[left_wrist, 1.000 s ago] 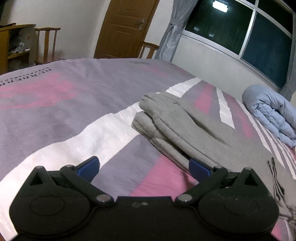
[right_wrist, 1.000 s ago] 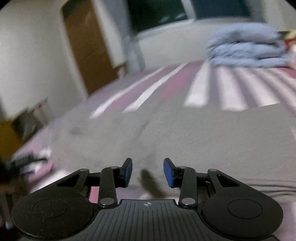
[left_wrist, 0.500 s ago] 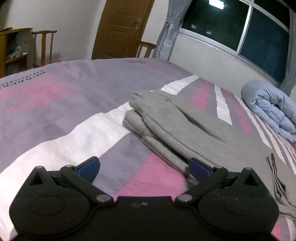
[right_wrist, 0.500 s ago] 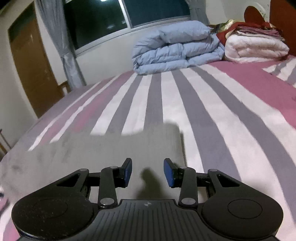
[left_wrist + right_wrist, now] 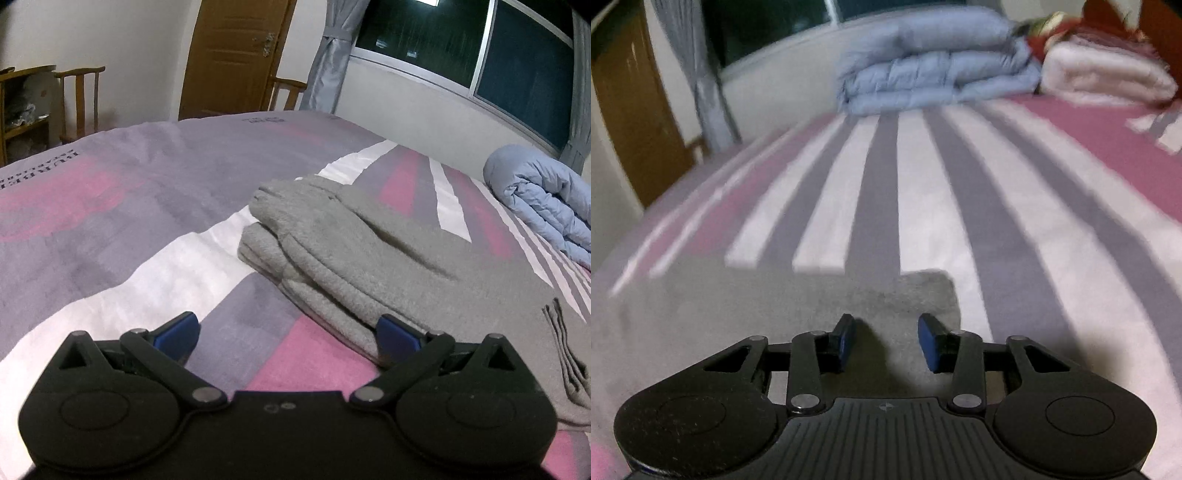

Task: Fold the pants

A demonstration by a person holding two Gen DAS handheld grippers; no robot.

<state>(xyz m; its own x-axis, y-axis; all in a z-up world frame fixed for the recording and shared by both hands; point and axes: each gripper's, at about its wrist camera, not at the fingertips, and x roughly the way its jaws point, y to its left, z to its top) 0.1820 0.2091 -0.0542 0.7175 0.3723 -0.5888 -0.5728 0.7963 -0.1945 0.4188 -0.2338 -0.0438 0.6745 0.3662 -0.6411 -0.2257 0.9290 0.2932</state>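
Two claws are mine, one in each hand, and the changes since a second ago are nearly all on the right: that view then looked across a wide spread of grey cloth toward the door, and now it faces down the striped bedspread (image 5: 960, 206) toward the folded blue duvet (image 5: 934, 77) and the pink blanket (image 5: 1104, 77), with only a squared corner of the grey pants (image 5: 908, 299) under my right claw (image 5: 886, 341). The left view has barely changed. My right claw stands partly open, its blue pads apart with nothing between them, hovering above that corner of the cloth; whether a pad brushes it I cannot tell. My left claw (image 5: 288, 334) is spread wide and holds nothing; its right pad (image 5: 397, 334) sits at the near edge of the pants (image 5: 369, 258), which lie folded in layers on the bedspread (image 5: 110, 229), while its left pad (image 5: 177, 330) is over bare cover. Dark lettering is printed on the bedspread at the far left, beginning "BURBE", the rest cut off; a second small print near the far edge is too small to read.
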